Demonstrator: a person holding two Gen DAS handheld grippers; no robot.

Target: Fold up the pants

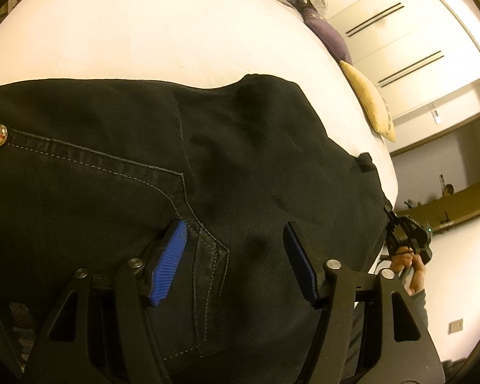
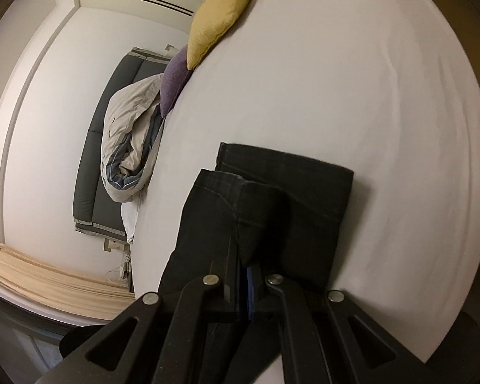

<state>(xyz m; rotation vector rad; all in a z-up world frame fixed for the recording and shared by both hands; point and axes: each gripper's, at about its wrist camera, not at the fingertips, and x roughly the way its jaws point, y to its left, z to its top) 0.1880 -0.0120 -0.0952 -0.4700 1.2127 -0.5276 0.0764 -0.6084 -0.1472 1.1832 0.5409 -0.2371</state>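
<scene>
Black jeans (image 1: 112, 128) lie spread on the white bed (image 1: 144, 32), with stitched pocket seams and a flag-patterned metal button (image 1: 0, 133) at the left. My left gripper (image 1: 233, 227) hovers open just over the pocket area, blue pads (image 1: 171, 262) apart and nothing pinched between them. At the jeans' right edge my right gripper (image 1: 392, 216) shows, held by a hand (image 1: 409, 268). In the right wrist view the right gripper (image 2: 240, 256) is shut on a fold of the jeans (image 2: 288, 185). The hemmed leg ends lie ahead on the sheet.
A yellow pillow (image 2: 220, 16), a purple pillow (image 2: 174, 76) and a crumpled grey duvet (image 2: 131, 147) line the bed's far edge by a grey headboard (image 2: 92, 172). White sheet (image 2: 368, 80) stretches beyond the jeans. White cupboards (image 1: 400, 38) stand past the bed.
</scene>
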